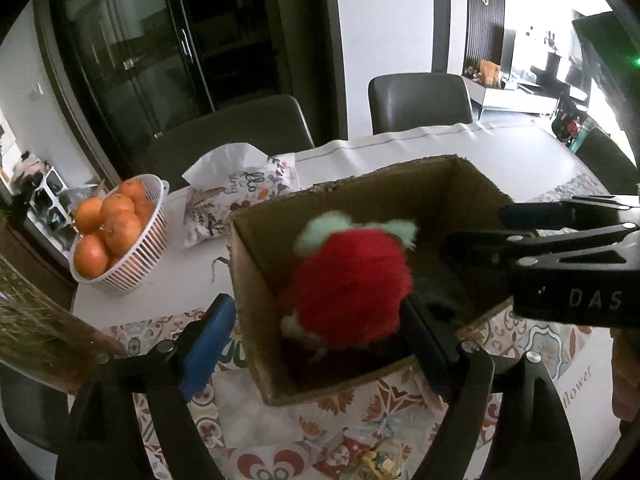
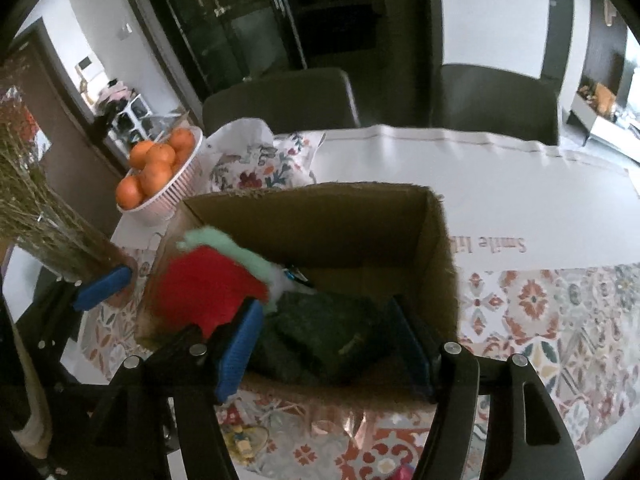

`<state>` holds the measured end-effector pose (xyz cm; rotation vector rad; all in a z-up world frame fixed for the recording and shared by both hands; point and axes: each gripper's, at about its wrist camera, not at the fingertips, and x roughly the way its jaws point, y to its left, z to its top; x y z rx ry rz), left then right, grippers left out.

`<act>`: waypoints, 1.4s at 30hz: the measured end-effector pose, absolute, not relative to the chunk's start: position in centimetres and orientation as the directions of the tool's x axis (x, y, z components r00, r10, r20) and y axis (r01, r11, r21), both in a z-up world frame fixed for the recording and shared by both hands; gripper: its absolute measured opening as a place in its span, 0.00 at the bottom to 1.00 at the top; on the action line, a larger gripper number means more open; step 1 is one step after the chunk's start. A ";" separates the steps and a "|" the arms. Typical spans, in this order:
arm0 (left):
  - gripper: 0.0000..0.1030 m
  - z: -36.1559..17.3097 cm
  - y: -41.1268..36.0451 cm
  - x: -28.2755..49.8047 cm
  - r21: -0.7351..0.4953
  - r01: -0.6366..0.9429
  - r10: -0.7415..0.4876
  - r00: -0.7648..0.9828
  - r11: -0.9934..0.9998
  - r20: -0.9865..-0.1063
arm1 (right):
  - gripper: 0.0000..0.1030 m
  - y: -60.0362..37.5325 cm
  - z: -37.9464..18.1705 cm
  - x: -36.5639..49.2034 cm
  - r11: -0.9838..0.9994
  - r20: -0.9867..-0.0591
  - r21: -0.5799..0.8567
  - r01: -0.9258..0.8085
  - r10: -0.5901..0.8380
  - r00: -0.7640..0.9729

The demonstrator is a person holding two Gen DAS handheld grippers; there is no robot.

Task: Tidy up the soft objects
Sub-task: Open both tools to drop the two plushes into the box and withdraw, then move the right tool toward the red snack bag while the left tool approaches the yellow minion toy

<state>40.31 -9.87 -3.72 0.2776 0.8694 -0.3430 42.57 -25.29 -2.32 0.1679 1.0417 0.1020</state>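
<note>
An open cardboard box (image 1: 256,280) stands on the patterned tablecloth; it also shows in the right wrist view (image 2: 440,248). A fluffy red plush with pale green tufts (image 1: 352,284) is blurred, inside the box at its left side, between my left gripper's (image 1: 320,340) wide-open jaws and not gripped. It also shows in the right wrist view (image 2: 204,288). A dark green soft item (image 2: 324,332) lies in the box bottom. My right gripper (image 2: 328,344) is open over the box's near edge, straddling the dark green item. It shows in the left wrist view (image 1: 492,232) at the right.
A white basket of oranges (image 1: 116,236) and a floral tissue pack (image 1: 236,196) stand at the back left. Dried grass in a vase (image 2: 44,216) is at the left. Two grey chairs (image 1: 420,100) stand behind the table. Small toys (image 2: 244,440) lie near the front edge.
</note>
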 end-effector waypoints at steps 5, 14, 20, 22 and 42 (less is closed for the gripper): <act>0.82 -2.4 -9.5 38.6 0.096 0.403 -0.190 0.612 0.910 -0.767 | 0.65 -25.4 -0.3 40.5 0.990 -0.826 0.140 0.018 0.106 0.554; 0.84 -0.4 -8.8 35.2 0.069 0.380 -0.201 0.626 0.923 -0.754 | 0.65 -25.5 1.7 37.2 0.990 -0.817 0.137 0.043 0.088 0.570; 0.84 0.3 -8.3 32.8 0.056 0.362 -0.197 0.622 0.930 -0.758 | 0.65 -25.4 2.1 35.0 0.988 -0.819 0.136 0.067 0.074 0.569; 0.84 0.5 -8.1 32.1 0.047 0.361 -0.201 0.618 0.931 -0.760 | 0.65 -25.3 2.2 34.1 0.989 -0.820 0.130 0.072 0.067 0.569; 0.83 -2.4 -7.0 27.2 -0.017 0.383 -0.220 0.493 0.923 -0.842 | 0.65 -24.3 -0.6 27.9 0.988 -0.877 0.103 0.118 0.035 0.479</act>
